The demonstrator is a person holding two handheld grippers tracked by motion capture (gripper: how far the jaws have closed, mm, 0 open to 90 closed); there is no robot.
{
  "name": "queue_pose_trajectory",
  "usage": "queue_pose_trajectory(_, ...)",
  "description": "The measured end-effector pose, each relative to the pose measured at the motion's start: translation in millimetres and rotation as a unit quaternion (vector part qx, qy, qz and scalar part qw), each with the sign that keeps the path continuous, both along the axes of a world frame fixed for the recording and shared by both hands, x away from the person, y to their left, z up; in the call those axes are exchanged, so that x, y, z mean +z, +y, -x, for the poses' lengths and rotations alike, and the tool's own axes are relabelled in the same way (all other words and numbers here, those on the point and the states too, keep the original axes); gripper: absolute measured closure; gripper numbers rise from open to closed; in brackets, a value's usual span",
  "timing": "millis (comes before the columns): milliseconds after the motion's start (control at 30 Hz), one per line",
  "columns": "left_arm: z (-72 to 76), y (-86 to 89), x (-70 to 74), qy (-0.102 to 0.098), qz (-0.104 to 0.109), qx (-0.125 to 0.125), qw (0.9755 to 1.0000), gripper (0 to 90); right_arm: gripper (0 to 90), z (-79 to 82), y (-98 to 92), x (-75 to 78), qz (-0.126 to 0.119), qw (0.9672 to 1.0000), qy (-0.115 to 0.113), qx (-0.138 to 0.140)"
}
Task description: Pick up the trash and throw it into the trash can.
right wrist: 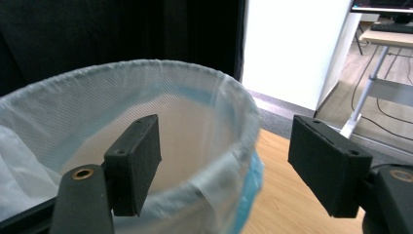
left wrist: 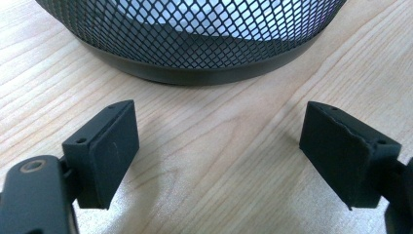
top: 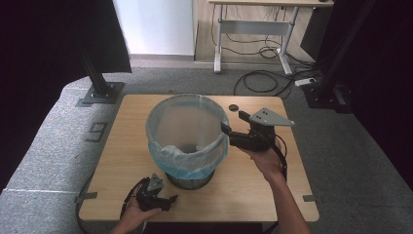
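A small black disc (top: 234, 106) lies on the wooden table (top: 126, 146).

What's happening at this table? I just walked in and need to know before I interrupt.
A person is working on a black mesh wastebasket lined with a translucent light-blue plastic bag, standing on the light wooden table. The right hand-held gripper sits open at the basket's rim, one jaw inside the bag and one outside, so it straddles the edge without clamping it. The left hand-held gripper rests low and open near the basket's base, holding nothing.
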State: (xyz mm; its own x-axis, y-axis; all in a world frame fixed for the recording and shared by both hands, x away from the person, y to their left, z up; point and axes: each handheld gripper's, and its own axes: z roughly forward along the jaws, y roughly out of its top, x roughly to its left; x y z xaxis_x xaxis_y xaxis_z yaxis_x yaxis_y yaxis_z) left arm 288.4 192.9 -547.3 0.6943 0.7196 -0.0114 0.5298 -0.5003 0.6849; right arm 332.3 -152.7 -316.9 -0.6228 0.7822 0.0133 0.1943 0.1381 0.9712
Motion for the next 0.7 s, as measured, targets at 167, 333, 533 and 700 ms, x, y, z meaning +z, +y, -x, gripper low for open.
queue_pose_trajectory(167,0.1,-0.2,0.0,0.000,0.000,0.000,1.0000,14.3,27.4,5.5,-15.6,-9.6,-0.005,1.0000,0.002,-0.008)
queue_pose_trajectory(333,0.1,-0.3,0.0,0.000,0.000,0.000,1.0000,14.2,28.2,11.1,-28.8,-24.7,-0.010,0.9997,0.006,-0.020)
queue_pose_trajectory(533,0.3,-0.8,-0.2,0.000,0.003,0.002,1.0000,14.2,28.4,13.0,-37.8,-42.3,-0.012,0.9994,0.019,-0.026)
queue_pose_trajectory(700,0.2,-0.7,-0.2,-0.001,0.002,0.001,1.0000,14.3,28.3,12.3,-40.7,-48.0,-0.004,0.9992,0.025,-0.030)
